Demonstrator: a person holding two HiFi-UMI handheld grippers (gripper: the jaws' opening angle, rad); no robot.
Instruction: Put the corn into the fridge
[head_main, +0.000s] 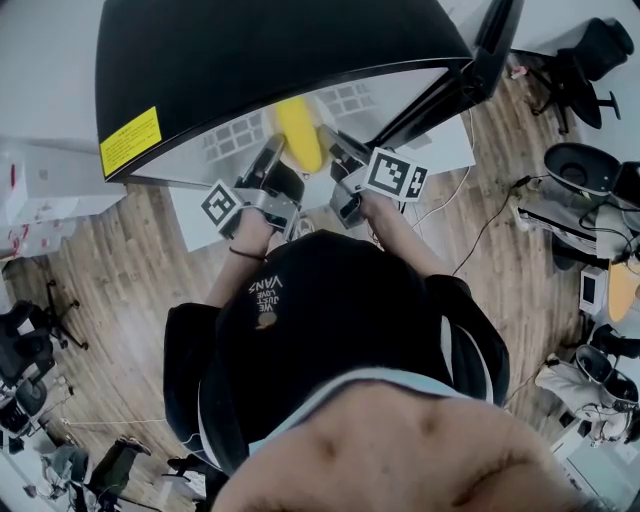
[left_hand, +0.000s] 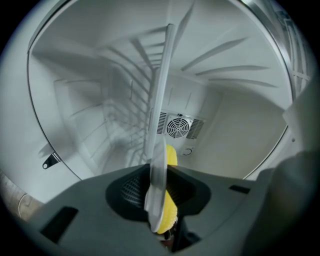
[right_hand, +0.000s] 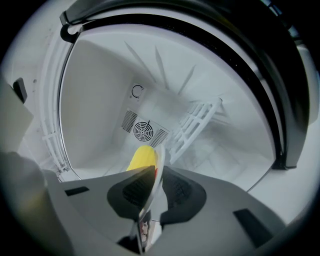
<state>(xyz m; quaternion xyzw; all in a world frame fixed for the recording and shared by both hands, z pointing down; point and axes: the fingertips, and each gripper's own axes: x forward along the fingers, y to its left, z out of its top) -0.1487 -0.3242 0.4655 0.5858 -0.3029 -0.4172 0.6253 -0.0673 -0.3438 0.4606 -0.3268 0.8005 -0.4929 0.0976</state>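
Corn (head_main: 299, 133) sat between both hand-held grippers at fridge (head_main: 250, 60) mouth, long axis pointing into cavity. Left hand-held gripper (left_hand: 159, 192) clenched on thin white edge, probably plate (left_hand: 161, 100) carrying corn. Right hand-held gripper (right_hand: 150, 187) clamped on opposite edge. Corn just beyond both jaw pairs, equally near each; move in was straight ahead.

Even soft indoor light, heavy fisheye bending, dark vignetted corners, nearest parts blurred, no glare

Black top (head_main: 320, 340) with pale Vans print, dark wristband (head_main: 245, 254); grey left hand-held gripper (head_main: 272, 152) and right hand-held gripper (head_main: 333, 148) bear black-and-white marker cubes (head_main: 222, 205).
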